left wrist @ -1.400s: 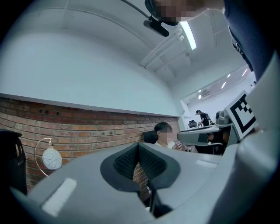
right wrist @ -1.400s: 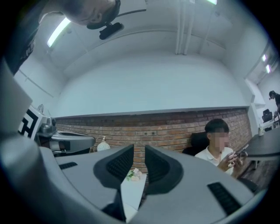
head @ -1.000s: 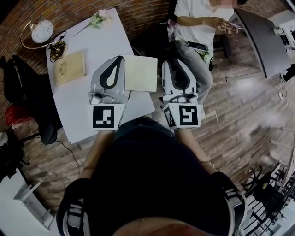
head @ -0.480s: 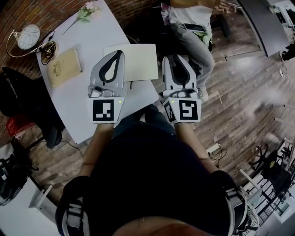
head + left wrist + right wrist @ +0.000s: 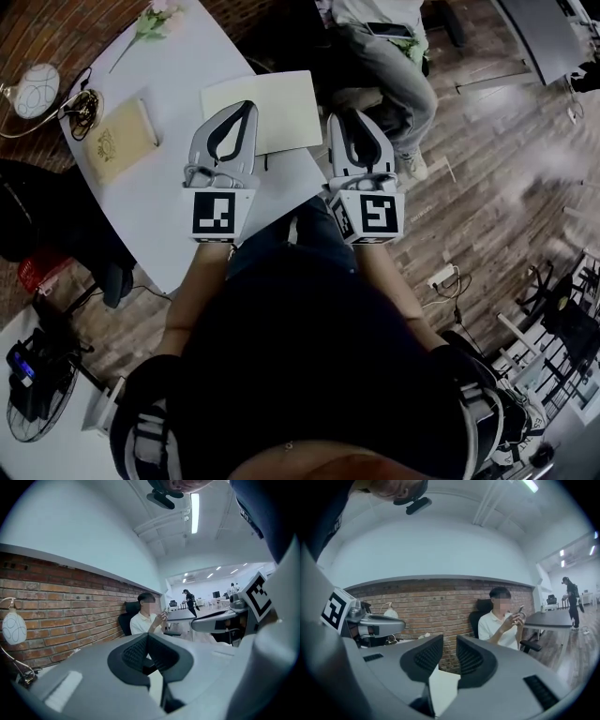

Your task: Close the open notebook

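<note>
Notebook (image 5: 281, 108) looks light, floppy; take an outer cover edge. Left gripper (image 5: 247, 107) jaws together, right gripper (image 5: 349, 119) narrowly apart, empty.

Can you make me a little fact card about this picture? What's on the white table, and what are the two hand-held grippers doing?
Table: white table, next to a brick wall
Notebook: open notebook, cream pages up, not closed yet
Also on table: tan book, flower, lamp at the corner
Left: left hand-held gripper, jaws together, empty, over the notebook's left side
Right: right hand-held gripper, jaws apart, empty, by the notebook's right edge
Someone else: seated person nearby, holding a phone
</note>
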`<state>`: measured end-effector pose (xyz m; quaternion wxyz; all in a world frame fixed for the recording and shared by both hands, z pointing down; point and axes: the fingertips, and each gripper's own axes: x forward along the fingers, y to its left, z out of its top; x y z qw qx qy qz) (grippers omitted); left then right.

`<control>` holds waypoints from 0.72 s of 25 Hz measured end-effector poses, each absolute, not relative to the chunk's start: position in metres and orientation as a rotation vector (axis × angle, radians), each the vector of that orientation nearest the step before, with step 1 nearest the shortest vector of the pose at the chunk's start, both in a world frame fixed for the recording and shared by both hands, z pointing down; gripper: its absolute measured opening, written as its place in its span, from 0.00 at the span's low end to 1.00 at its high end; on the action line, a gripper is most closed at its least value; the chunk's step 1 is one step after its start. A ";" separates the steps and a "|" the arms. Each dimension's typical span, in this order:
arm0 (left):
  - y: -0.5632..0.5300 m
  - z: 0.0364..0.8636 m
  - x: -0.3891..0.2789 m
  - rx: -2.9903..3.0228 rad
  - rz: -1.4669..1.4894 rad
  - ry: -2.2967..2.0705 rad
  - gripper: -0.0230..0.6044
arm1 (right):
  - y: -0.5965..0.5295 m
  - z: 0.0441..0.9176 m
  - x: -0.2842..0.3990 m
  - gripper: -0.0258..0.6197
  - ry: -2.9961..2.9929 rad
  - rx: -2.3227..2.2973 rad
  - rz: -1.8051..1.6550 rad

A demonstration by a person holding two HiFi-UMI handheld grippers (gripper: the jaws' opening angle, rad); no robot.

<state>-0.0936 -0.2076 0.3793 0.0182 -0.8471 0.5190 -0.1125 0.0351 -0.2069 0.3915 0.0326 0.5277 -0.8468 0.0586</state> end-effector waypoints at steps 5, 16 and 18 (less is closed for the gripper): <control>-0.211 0.397 -0.088 -2.674 -0.392 1.543 0.05 | -0.205 0.421 0.037 0.15 -2.544 1.625 0.223; -0.213 0.433 -0.079 -2.725 -0.476 1.464 0.05 | -0.200 0.492 0.041 0.16 -2.446 1.567 0.371; -0.213 0.440 -0.078 -2.731 -0.497 1.455 0.05 | -0.200 0.502 0.042 0.16 -2.437 1.555 0.394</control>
